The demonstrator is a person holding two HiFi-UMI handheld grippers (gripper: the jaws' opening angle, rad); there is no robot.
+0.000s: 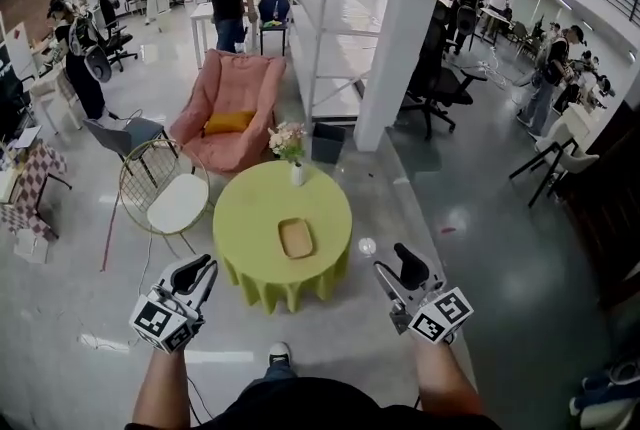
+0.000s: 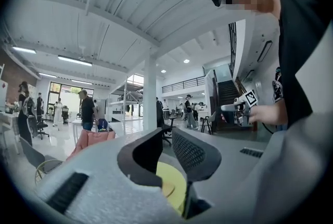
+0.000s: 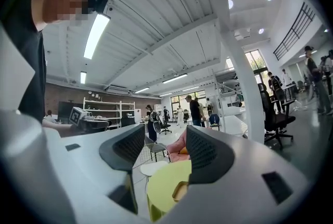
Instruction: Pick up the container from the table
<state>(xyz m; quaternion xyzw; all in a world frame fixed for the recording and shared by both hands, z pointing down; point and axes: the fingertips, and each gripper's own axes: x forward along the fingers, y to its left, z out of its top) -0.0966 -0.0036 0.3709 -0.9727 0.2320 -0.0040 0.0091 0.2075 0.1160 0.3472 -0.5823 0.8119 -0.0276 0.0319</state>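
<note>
A shallow tan container (image 1: 296,238) lies near the front of a round table with a yellow-green cloth (image 1: 250,218), beside a white vase of flowers (image 1: 291,150). Both grippers hover short of the table's near edge, each apart from the container. My left gripper (image 1: 190,271) is low at the left, and its jaws stand open with nothing between them. My right gripper (image 1: 398,270) is at the right, also open and empty. In the left gripper view the container (image 2: 166,188) peeks between the fingers (image 2: 195,154). In the right gripper view the container (image 3: 179,190) shows low between the jaws.
A pink armchair (image 1: 232,108) stands behind the table, and a wire stool with a white cushion (image 1: 166,194) is to its left. A white pillar (image 1: 405,28) rises at the back right, with shelving and office chairs beyond. People stand around the room's edges.
</note>
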